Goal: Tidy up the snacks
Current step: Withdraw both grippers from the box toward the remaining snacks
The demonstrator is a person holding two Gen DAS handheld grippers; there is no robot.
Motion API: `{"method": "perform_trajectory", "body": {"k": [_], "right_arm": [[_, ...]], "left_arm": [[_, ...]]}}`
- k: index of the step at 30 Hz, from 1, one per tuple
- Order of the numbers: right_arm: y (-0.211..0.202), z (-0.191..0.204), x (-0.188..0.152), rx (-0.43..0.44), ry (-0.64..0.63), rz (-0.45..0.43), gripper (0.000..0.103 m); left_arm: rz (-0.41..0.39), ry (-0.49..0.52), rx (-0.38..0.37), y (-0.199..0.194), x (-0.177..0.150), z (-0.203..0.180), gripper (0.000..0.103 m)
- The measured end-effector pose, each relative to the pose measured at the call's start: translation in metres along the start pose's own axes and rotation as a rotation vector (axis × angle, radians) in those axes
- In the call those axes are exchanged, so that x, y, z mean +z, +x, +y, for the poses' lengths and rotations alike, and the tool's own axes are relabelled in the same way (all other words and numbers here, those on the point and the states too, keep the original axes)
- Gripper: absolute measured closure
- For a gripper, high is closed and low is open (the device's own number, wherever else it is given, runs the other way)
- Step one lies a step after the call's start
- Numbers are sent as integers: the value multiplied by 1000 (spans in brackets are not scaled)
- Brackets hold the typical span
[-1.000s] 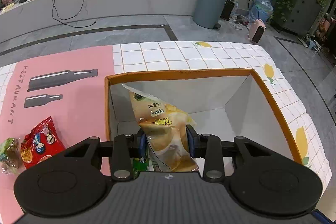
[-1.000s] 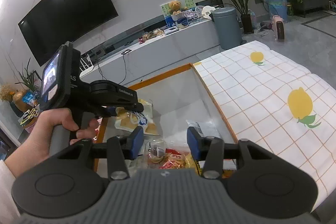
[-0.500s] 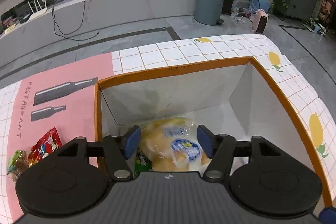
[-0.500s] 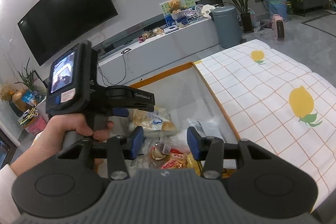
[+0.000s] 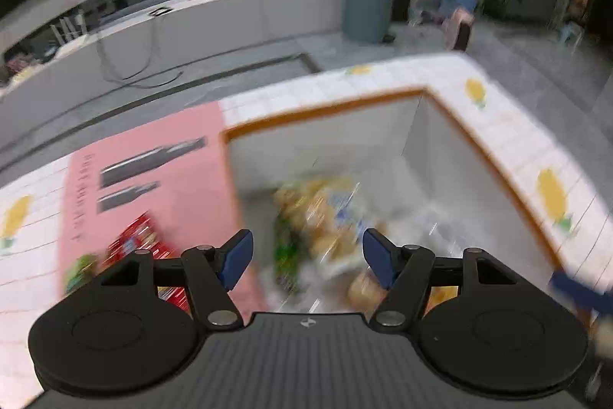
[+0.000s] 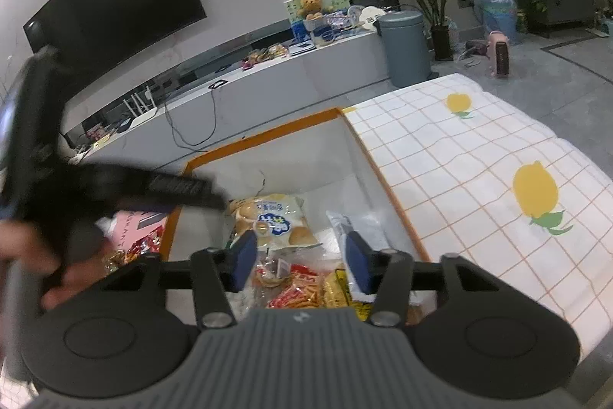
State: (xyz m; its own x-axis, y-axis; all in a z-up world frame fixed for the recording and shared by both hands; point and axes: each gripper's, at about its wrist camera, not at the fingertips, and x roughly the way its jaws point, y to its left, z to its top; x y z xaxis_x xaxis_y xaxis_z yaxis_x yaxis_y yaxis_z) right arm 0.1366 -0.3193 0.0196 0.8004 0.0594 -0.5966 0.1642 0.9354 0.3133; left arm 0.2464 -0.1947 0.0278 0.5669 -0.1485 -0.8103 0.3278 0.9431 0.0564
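Left gripper [image 5: 307,257] jaws have just been opening and stand apart with nothing between them, above the box [image 5: 494,163]. Right gripper [image 6: 300,261] jaws have just widened too, empty, over the snack packets. The bread bag [image 6: 272,221] lies flat inside the box; red packets [image 5: 134,244] lie outside on the counter [image 6: 479,156].

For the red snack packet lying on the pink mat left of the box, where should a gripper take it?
Probably by an edge of the red snack packet, from above: it seems to lie flat on the pink mat, outside the orange-rimmed box. Blur hides its seams.
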Motion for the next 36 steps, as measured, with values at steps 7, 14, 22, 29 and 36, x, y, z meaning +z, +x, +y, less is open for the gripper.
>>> {"method": "perform_trajectory", "body": {"k": [7,14,22,29,36], "right_arm": [[-3,-19,5,-84,-40,-9,20],[8,-36,2,-174,-111,44,13],[39,-47,-7,-226,-115,156,40],[52,-34,-18,-222,-194,235,77],[53,-38,-24,-260,-245,278,96]], "left_arm": [[72,-30,48,-26,-47,2,26],[78,-134,100,-25,-82,8,24],[109,-126,73,-9,-100,-2,30],[71,-183,7,-14,-108,-4,63],[80,-209,-16,-24,-114,-8,84]]}}
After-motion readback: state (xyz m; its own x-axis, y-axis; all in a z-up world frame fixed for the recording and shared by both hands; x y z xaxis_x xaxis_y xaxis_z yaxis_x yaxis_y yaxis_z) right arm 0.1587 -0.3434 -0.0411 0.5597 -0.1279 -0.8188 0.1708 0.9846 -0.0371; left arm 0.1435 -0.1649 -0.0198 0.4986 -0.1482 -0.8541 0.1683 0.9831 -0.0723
